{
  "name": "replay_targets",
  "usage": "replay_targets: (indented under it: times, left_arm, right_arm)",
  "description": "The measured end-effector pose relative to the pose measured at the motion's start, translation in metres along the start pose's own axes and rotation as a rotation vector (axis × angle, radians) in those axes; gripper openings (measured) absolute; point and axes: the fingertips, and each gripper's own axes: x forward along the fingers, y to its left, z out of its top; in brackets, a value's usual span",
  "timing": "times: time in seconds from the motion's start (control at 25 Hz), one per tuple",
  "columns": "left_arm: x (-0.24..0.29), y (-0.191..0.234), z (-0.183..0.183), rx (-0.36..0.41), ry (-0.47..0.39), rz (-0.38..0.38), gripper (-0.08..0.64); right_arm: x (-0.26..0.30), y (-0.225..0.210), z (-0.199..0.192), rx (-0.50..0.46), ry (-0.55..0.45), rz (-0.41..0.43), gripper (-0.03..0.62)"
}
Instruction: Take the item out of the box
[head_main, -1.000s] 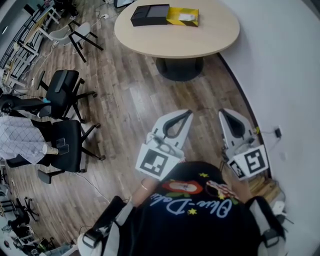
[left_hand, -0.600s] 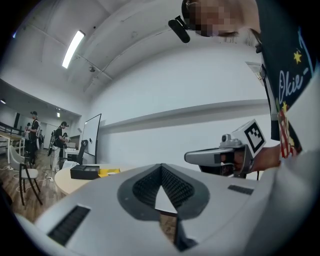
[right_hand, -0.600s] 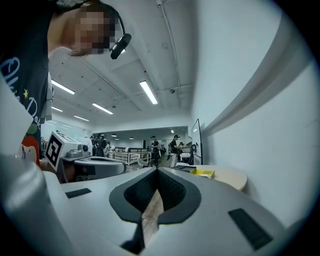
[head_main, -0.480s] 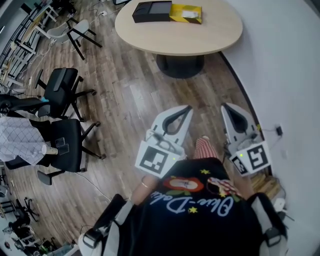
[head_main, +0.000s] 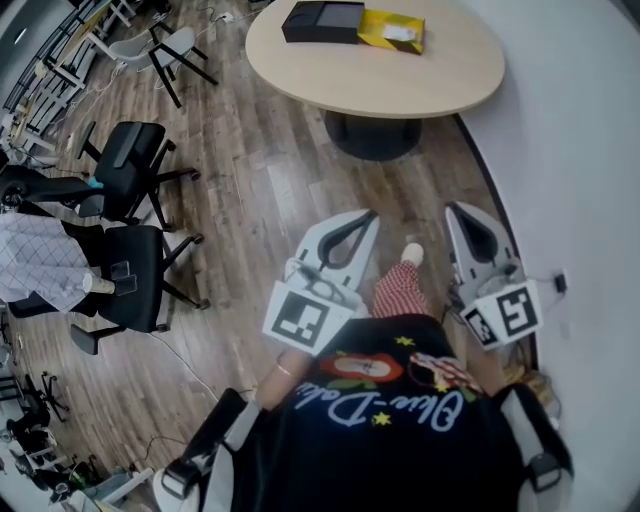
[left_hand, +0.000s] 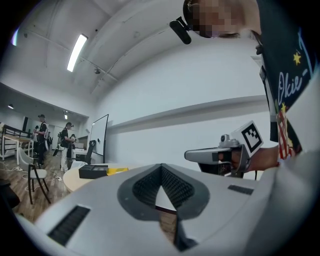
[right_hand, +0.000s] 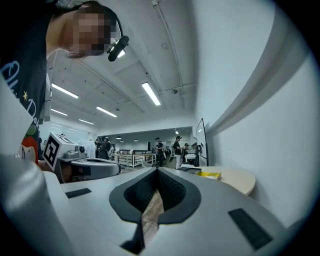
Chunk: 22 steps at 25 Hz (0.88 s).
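Well short of the round table (head_main: 420, 85), you hold the left gripper (head_main: 371, 214) and right gripper (head_main: 453, 208) clenched, empty. On that table, a black box (head_main: 322, 20) lies against a yellow package (head_main: 392, 28).

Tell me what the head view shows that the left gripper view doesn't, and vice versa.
Only the head view: the marker cube on the left gripper and the person's shoe. Only the left gripper view: a ceiling light, a whiteboard, people standing far off. Both: the round table with its black box and yellow item, and the right gripper.
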Motion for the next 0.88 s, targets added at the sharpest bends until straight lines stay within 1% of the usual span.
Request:
replay_targets:
  times: [0.12,0.28,0.4,0.6,0.88]
  left_arm:
    - [0.016,0.004,-0.012,-0.002,0.024,0.011,-0.014]
    - [0.035,0.011,-0.025,-0.021,0.064,0.011,-0.014]
    - [0.055,0.018,-0.023,-0.024,0.067,0.001,-0.014]
    - [0.092,0.032,-0.028,-0.026,0.084,0.008,-0.014]
    - [0.137,0.042,-0.04,-0.049,0.104,-0.006,-0.014]
  right_arm:
    - [0.006,-0.019,-0.011,0.008,0.005,0.011,-0.006]
    - [0.019,-0.04,-0.023,0.046,0.02,0.012,-0.006]
    - [0.028,-0.057,-0.024,0.06,0.028,0.008,-0.006]
    - [0.047,-0.089,-0.029,0.078,0.035,0.021,-0.006]
    - [0.069,-0.124,-0.036,0.065,0.051,0.032,-0.006]
